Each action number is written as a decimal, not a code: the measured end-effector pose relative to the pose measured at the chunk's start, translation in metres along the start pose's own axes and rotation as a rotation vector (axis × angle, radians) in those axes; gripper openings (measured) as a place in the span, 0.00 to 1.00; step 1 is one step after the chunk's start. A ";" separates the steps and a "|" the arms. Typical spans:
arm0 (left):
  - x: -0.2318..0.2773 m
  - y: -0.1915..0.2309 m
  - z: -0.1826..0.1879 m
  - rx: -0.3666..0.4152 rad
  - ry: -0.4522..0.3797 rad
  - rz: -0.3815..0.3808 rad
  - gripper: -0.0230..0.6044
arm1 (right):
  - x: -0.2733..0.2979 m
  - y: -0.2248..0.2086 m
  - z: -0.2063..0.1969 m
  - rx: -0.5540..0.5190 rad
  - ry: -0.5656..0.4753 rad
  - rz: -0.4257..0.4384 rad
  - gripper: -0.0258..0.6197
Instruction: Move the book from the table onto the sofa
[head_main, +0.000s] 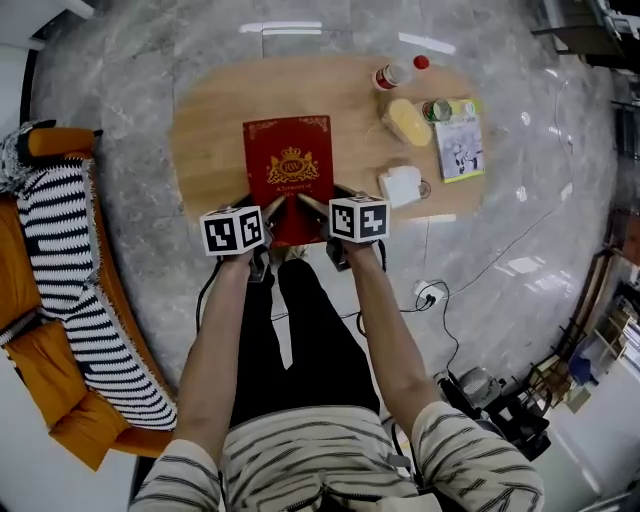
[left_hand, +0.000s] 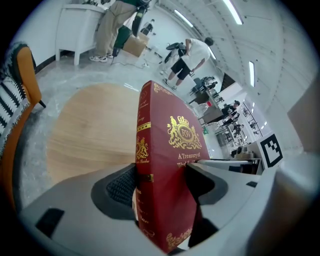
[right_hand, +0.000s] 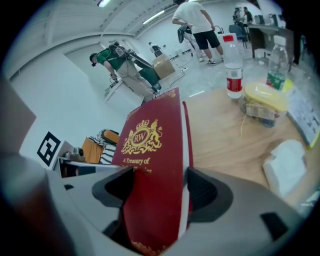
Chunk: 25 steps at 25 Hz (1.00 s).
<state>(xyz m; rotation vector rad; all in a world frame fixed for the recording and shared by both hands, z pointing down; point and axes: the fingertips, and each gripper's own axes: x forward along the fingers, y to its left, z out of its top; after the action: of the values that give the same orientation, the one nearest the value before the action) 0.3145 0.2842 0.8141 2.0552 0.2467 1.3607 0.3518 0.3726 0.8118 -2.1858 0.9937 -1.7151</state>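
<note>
Red book (head_main: 288, 165), gold "RW" crest, "A Treasury of"; long axis away from person (head_main: 300, 440); left claw (head_main: 272, 210), right claw (head_main: 310, 208) clamp near end.

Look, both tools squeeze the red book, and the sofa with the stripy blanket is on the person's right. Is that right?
Not quite. The sofa with the stripy blanket is on the person's left, as the head view shows. The rest holds: the left tool and the right tool both squeeze the red book.

Red gold-crested book (head_main: 288, 165), cover up, near edge overhanging wooden table (head_main: 210, 125).
</note>
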 end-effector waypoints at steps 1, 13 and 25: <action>-0.007 -0.005 0.001 0.005 -0.005 -0.002 0.53 | -0.006 0.005 0.000 0.001 -0.004 0.000 0.58; -0.106 -0.070 0.000 0.043 -0.055 0.003 0.53 | -0.102 0.072 0.003 -0.030 -0.036 0.003 0.58; -0.205 -0.115 0.013 0.036 -0.160 0.012 0.53 | -0.174 0.151 0.028 -0.133 -0.070 0.040 0.58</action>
<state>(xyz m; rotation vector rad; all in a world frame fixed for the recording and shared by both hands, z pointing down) 0.2575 0.2681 0.5864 2.1854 0.1903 1.1983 0.3007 0.3566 0.5853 -2.2727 1.1563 -1.5860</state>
